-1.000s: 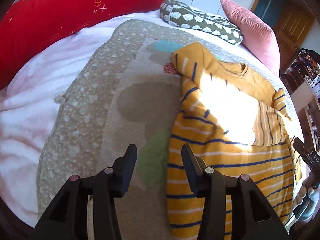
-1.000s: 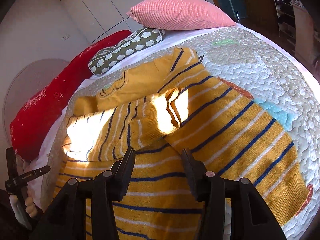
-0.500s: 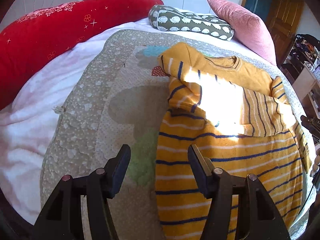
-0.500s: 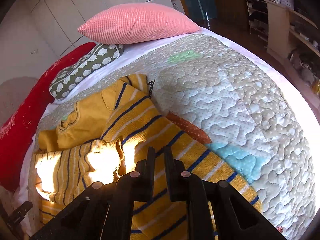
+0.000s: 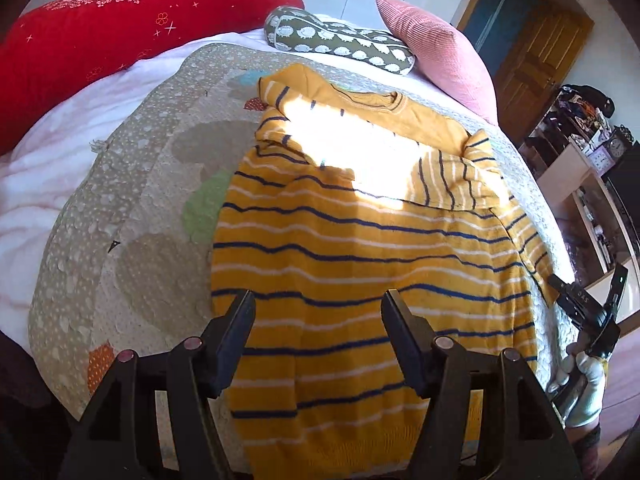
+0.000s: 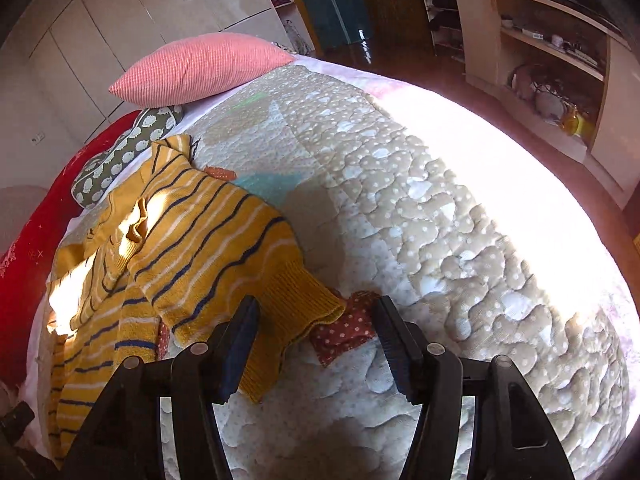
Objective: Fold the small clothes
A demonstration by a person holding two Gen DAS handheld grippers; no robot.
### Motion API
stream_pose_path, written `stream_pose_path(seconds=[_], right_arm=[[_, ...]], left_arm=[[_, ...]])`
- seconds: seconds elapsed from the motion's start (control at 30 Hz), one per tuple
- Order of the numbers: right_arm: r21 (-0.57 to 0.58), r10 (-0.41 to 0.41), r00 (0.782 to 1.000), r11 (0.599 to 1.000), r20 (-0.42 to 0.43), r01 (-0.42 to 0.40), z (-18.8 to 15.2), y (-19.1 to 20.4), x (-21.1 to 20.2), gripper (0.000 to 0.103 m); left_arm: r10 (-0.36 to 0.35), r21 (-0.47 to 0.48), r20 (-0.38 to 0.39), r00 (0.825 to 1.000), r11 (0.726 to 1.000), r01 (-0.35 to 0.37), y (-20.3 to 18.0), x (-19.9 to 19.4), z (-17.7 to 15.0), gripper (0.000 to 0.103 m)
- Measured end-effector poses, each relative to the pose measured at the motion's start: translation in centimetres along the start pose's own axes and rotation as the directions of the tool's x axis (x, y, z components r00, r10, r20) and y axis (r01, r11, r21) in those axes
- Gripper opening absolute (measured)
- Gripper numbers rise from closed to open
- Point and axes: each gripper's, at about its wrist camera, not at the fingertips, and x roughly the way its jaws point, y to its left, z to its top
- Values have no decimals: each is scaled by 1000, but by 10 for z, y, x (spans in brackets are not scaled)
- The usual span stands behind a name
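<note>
Mustard-striped sweater (image 5: 360, 256), sleeves folded in, is being readied for the hem fold — left gripper (image 5: 316, 332) and right gripper (image 6: 316, 330) are being held open, empty, at the near hem corners.

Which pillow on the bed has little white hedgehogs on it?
The green pillow in the middle, lying between the other two. The long red pillow has small stars and flowers, and the pink pillow is just plain and ribbed.
</note>
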Motion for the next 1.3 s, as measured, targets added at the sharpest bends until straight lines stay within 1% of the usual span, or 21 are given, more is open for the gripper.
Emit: stream_pose_path(seconds=[0.03, 0.07, 0.1, 0.2, 0.3, 0.37, 0.43, 0.53, 0.6, 0.63, 0.67, 0.7, 0.77, 0.83, 0.87, 0.97, 1.1, 1.13, 1.17, 1.23, 1.3], right_arm=[[-10, 35, 999, 999, 9, -35, 0, 7, 0, 64], [-1, 96, 995, 995, 8, -96, 2, 11, 2, 49], [23, 170, 985, 985, -13, -169, 4, 11, 5, 7], [21, 156, 988, 988, -8, -156, 18, 11, 2, 7], [22, 2, 996, 1000, 90, -3, 40, -13, -28, 7], [23, -149, 978, 989, 146, 147, 56, -34, -43, 7], [25, -259, 958, 966, 124, 258, 70, -57, -42, 8], [59, -343, 938, 938, 47, 341, 82, -78, -40, 14], [75, -373, 918, 928, 134, 366, 84, -70, -62, 24], [80, -357, 917, 934, 175, 349, 83, -61, -72, 34], [76, -312, 928, 950, 205, 303, 82, -48, -78, 54], [52, -236, 947, 972, 217, 230, 81, -32, -79, 60], [-33, -32, 986, 999, 161, 38, 82, 7, -60, 60], [-89, 138, 989, 987, 59, -133, 78, 47, -28, 60], [-115, 170, 985, 979, 30, -165, 74, 68, -12, 60], [-203, 184, 982, 961, -38, -188, 70, 126, 35, 60], [-243, 116, 980, 958, -160, -153, 67, 167, 95, 56], [-231, 107, 971, 960, -216, -157, 64, 167, 111, 48], [-215, 104, 960, 963, -261, -163, 63, 167, 121, 6], [-237, 89, 967, 960, -238, -147, 65, 168, 121, 6], [-272, 5, 985, 961, -172, -52, 71, 163, 114, 6]], left_arm=[[7, 13, 1, 1000, 1000, -7, -4, -2, -3, 64], [10, 23, 0, 1000, 1000, -10, -7, -3, -6, 64], [8, 26, -4, 1000, 1000, -8, -8, -4, -7, 64], [11, 22, 2, 1000, 1000, -11, -7, -8, -10, 64], [23, 19, 28, 999, 1000, -23, 0, -17, -13, 64], [31, 11, 36, 999, 999, -31, 7, -18, -13, 64], [39, -8, 25, 999, 999, -39, 14, -13, -13, 65], [37, -43, -1, 999, 998, -37, 24, -7, -16, 64], [40, -49, -2, 999, 998, -40, 28, -6, -18, 64], [46, -50, -2, 999, 998, -46, 29, -6, -19, 64], [49, -52, -3, 999, 997, -49, 29, -6, -19, 65], [45, -57, -5, 999, 997, -46, 30, -5, -20, 65], [32, -64, -6, 999, 997, -32, 29, -6, -20, 65], [32, -52, 3, 999, 998, -32, 27, -9, -21, 65], [41, -40, 11, 999, 998, -41, 25, -11, -22, 65], [82, -32, 30, 996, 996, -81, 30, -14, -22, 65], [91, -88, 28, 995, 992, -88, 55, -16, -21, 65], [97, -99, 26, 995, 991, -94, 61, -16, -21, 65], [103, -109, 25, 994, 989, -100, 67, -16, -22, 65], [112, -124, 22, 993, 986, -108, 76, -14, -23, 65], [117, -140, 11, 993, 984, -114, 86, -10, -23, 65]])
